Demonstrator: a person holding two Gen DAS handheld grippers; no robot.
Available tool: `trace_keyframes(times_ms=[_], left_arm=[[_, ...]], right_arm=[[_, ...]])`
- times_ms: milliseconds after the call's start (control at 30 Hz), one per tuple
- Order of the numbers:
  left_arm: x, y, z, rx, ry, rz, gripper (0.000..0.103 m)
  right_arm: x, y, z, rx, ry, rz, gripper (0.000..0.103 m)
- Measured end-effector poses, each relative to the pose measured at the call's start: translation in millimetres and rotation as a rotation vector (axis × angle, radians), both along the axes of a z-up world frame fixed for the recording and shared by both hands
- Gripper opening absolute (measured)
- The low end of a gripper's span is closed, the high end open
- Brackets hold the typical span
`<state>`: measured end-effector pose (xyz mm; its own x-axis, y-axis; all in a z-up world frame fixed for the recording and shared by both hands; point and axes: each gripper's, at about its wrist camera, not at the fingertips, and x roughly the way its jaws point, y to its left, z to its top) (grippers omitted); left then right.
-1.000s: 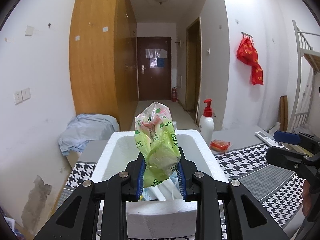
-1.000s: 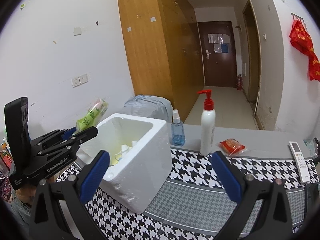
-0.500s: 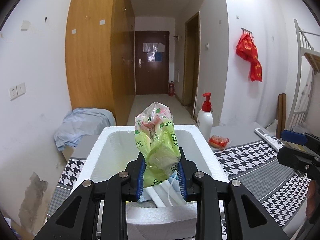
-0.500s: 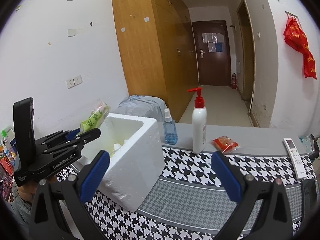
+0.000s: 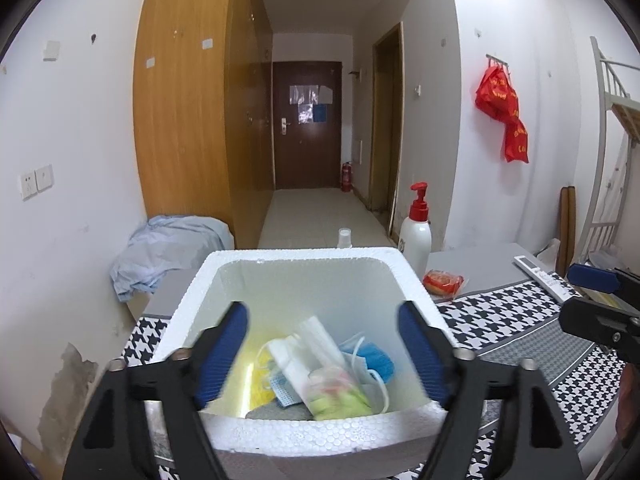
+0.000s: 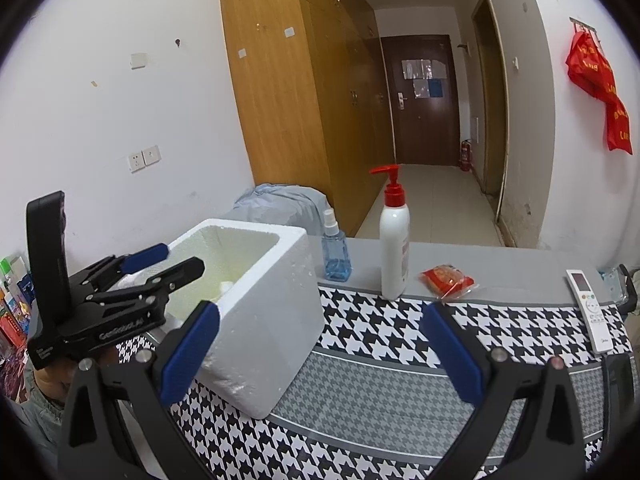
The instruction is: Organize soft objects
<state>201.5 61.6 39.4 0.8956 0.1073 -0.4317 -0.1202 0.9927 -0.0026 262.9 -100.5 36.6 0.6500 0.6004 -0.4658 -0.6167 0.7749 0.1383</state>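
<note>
A white foam box stands on the houndstooth table; it also shows in the right wrist view. Inside it lie a green plastic packet, face masks, a blue soft item and something yellow. My left gripper is open and empty, held over the box's near rim; it also shows in the right wrist view. My right gripper is open and empty above the table, right of the box. A red packet lies on the grey strip behind.
A white pump bottle and a blue spray bottle stand behind the box. A white remote lies at the table's right. A light blue cloth pile lies by the left wall. A wooden wardrobe stands behind.
My left gripper has opened and let go of the green packet, which now lies in the foam box. The right gripper has stayed open and has barely moved.
</note>
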Motion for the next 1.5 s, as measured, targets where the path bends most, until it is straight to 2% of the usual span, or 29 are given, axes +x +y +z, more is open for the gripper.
trace_keyframes(times_ms=[100, 200, 633, 1500], left_arm=[[-3.5, -0.9, 1.2, 0.004, -0.015, 0.009, 0.096], [-5.9, 0.3, 2.7, 0.001, -0.029, 0.027, 0.102], [-19.8, -0.8, 5.1, 0.015, -0.041, 0.077, 0.102], [-88.3, -35.5, 29.2, 0.032, -0.115, 0.040, 0.102]], right_arm=[[-0.3, 0.0, -0.1, 0.000, -0.002, 0.004, 0.103], [-0.6, -0.3, -0.7, -0.001, -0.004, 0.005, 0.103], [-10.4, -7.6, -1.5, 0.004, -0.021, -0.007, 0.103], [-75.1, -32.8, 15.6, 0.040, -0.114, -0.010, 0.103]])
